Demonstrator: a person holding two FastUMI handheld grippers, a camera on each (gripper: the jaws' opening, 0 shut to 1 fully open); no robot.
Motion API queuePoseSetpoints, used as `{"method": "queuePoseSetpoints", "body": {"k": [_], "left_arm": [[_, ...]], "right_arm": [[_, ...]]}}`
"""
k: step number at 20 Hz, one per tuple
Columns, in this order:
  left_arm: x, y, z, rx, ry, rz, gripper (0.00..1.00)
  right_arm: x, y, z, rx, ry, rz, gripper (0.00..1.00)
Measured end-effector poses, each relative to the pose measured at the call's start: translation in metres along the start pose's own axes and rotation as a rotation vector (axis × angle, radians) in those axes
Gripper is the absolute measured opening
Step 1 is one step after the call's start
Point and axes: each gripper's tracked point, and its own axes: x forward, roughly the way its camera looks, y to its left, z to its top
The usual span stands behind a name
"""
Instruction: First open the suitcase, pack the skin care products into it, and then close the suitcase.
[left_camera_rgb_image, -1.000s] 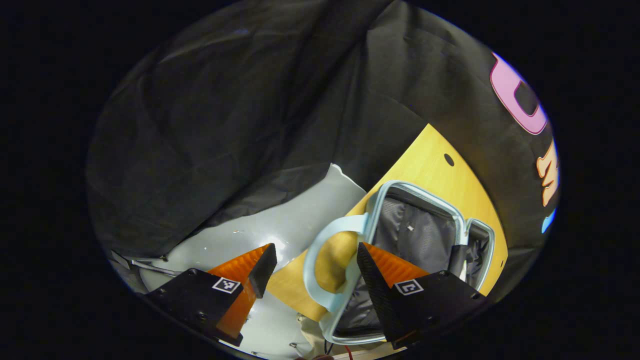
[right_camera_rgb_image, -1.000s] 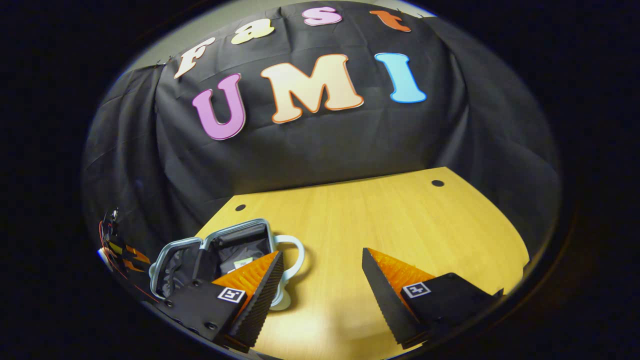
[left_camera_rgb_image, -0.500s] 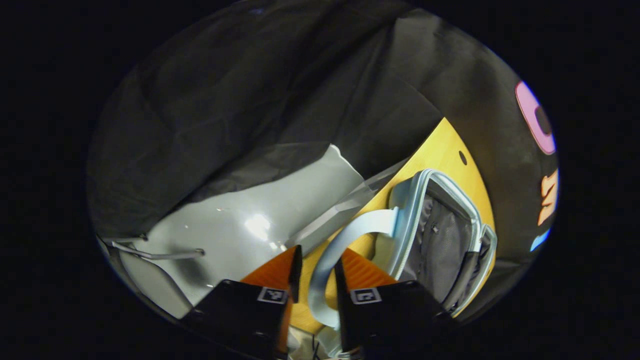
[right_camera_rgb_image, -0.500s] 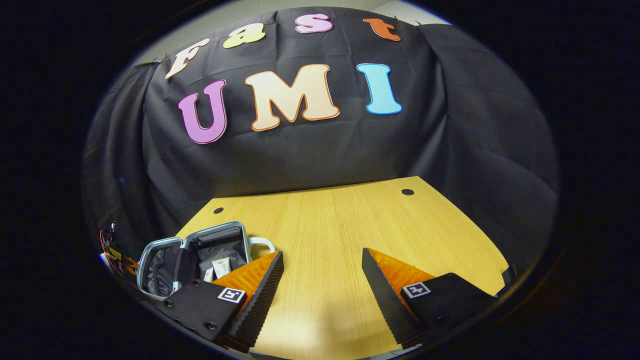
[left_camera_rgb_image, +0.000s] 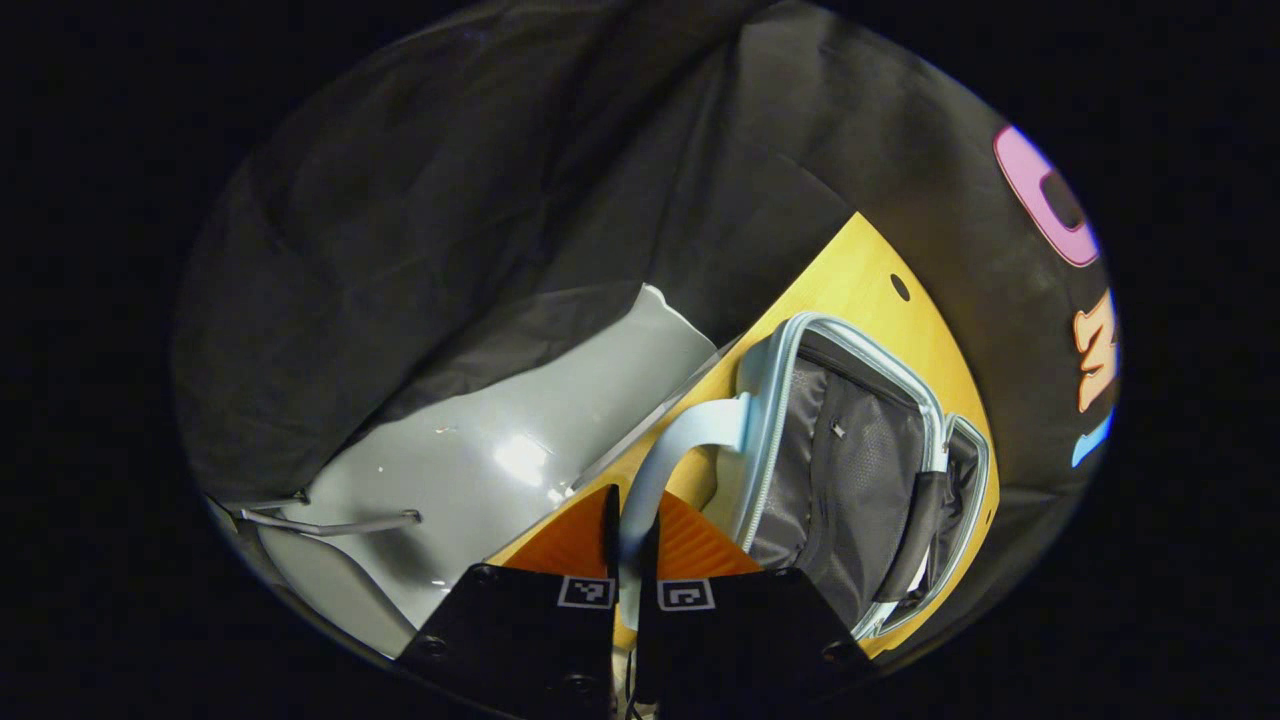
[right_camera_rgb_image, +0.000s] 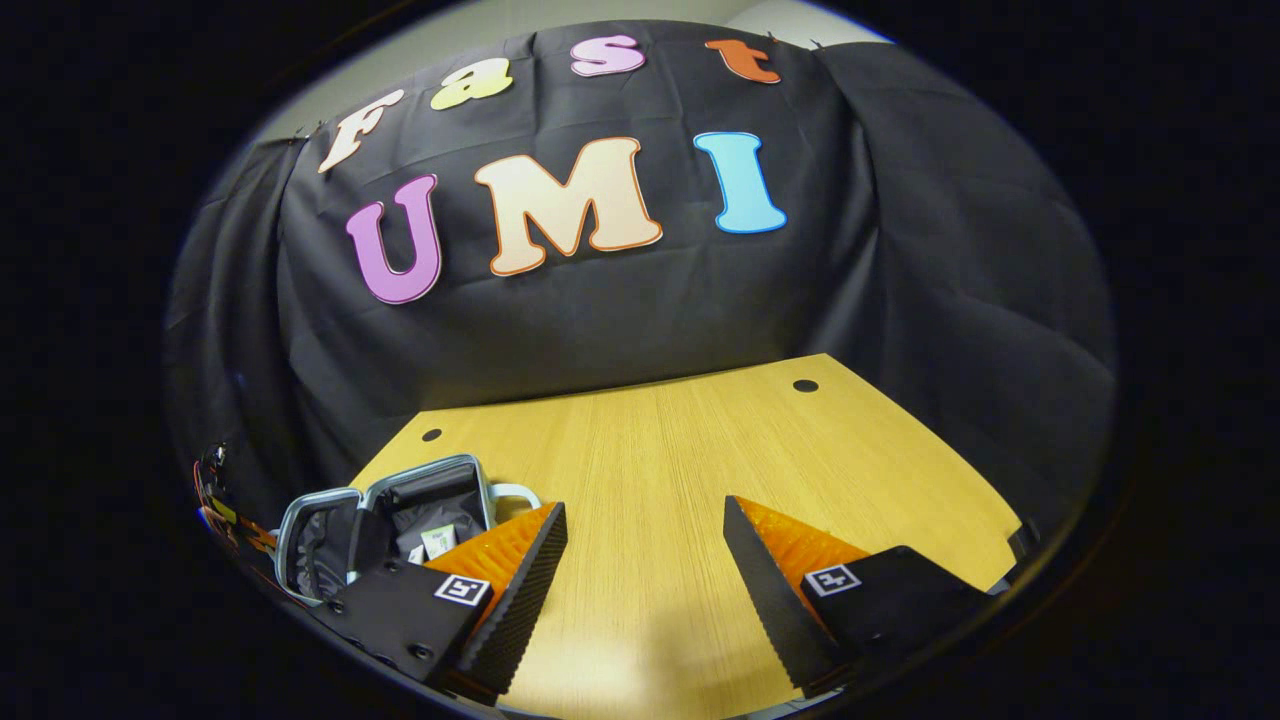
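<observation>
A small pale blue suitcase (left_camera_rgb_image: 850, 450) lies open on the wooden table (left_camera_rgb_image: 860, 290), its grey lining showing. My left gripper (left_camera_rgb_image: 632, 530) is shut on the suitcase's pale blue loop handle (left_camera_rgb_image: 680, 440), which runs between both fingers. In the right gripper view the same suitcase (right_camera_rgb_image: 330, 500) sits at the table's left end, and small white skin care products (right_camera_rgb_image: 437, 541) lie inside one half. My right gripper (right_camera_rgb_image: 645, 560) hovers open over the bare middle of the table (right_camera_rgb_image: 700, 450), to the right of the suitcase, with nothing between its fingers.
Grey floor (left_camera_rgb_image: 480, 460) lies beyond the table's left edge, with a thin metal bar (left_camera_rgb_image: 330, 522) on it. The tabletop has two round cable holes (right_camera_rgb_image: 804, 385) (right_camera_rgb_image: 431, 435) near the back edge. Black cloth walls surround the table.
My left gripper went from wide open to shut on the suitcase handle. The right gripper stayed open and barely shifted.
</observation>
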Motion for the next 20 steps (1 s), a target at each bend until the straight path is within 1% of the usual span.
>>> {"method": "queuePoseSetpoints", "body": {"k": [3,4,5,9,12,14,16,20], "left_arm": [[-0.031,-0.012,0.010,0.023,-0.041,-0.012,0.01],[-0.046,-0.021,0.011,0.029,-0.059,-0.022,0.05],[-0.061,-0.031,0.014,0.035,-0.083,-0.035,0.01],[-0.112,-0.083,0.026,0.091,-0.169,-0.106,0.01],[-0.146,-0.129,0.028,0.142,-0.225,-0.164,0.01],[-0.167,-0.163,0.028,0.176,-0.259,-0.199,0.01],[-0.187,-0.200,0.025,0.224,-0.280,-0.232,0.01],[-0.204,-0.276,0.004,0.329,-0.315,-0.270,0.01]], "right_arm": [[0.000,-0.004,-0.002,-0.004,0.004,0.007,0.98],[0.001,-0.005,-0.002,-0.005,0.005,0.011,0.98],[0.001,-0.006,-0.003,-0.002,0.006,0.017,0.98],[0.002,-0.003,-0.004,0.007,0.012,0.051,0.98],[0.004,-0.001,-0.009,0.001,0.016,0.086,0.98],[0.003,-0.005,-0.014,-0.037,0.021,0.096,0.98],[0.001,-0.004,-0.015,-0.051,0.029,0.124,0.98],[0.001,-0.010,-0.009,-0.026,0.027,0.157,0.98]]}}
